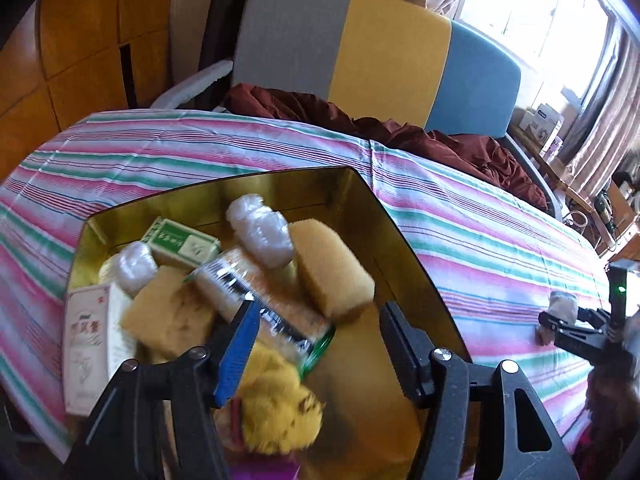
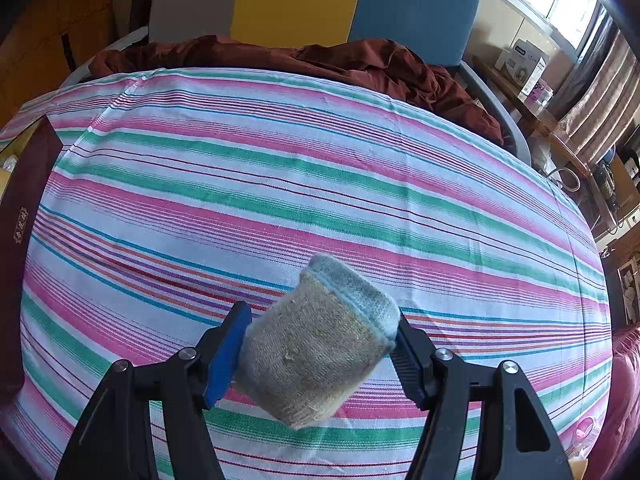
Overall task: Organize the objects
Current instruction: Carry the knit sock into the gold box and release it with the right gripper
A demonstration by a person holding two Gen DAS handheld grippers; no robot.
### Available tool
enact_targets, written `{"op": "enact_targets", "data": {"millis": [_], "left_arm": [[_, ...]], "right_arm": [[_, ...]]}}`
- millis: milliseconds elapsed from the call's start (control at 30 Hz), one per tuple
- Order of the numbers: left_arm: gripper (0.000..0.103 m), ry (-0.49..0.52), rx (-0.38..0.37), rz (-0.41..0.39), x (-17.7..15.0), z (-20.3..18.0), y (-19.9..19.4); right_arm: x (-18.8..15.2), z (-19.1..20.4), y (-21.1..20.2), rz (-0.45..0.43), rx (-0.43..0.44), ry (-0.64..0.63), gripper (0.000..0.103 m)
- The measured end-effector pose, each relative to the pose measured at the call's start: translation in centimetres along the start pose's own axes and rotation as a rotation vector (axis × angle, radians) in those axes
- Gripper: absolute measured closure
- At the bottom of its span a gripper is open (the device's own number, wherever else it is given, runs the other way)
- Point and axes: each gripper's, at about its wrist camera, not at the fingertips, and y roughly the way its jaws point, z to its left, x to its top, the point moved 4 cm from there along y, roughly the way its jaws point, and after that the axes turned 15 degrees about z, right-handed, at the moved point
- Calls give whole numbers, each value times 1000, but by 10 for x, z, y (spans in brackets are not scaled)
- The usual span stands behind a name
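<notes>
Tongs [image 2: 320, 354] level, gripping sock [image 2: 316, 344].

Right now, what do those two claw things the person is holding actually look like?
Both are matte black plastic frames with triangular cut-outs and round silver bolt heads at the joints. The left gripper and right gripper each have one bright blue ribbed pad and one dark ribbed pad. Seen from the left camera, the right one shows a small green light. No cables or sleeves show.
</notes>
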Motion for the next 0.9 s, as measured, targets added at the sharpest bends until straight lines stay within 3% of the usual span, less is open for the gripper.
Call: {"op": "enact_targets", "data": {"millis": [200,433,600,900], "left_arm": [[39,-8,22,-22,-24,18,-20],[39,-18,66,-67,-48,40,-41],[38,-25,97,-116,-59,51,-57],[37,-66,78,-118,-71,70,-62]], "right_arm": [[-3,7,-1,4,3,-7,36],[-11,27,-11,13,88,-8,36],[-16,72,-45,-74,183,-62,36],[-21,167,-109,-194,309,-275,36]]}}
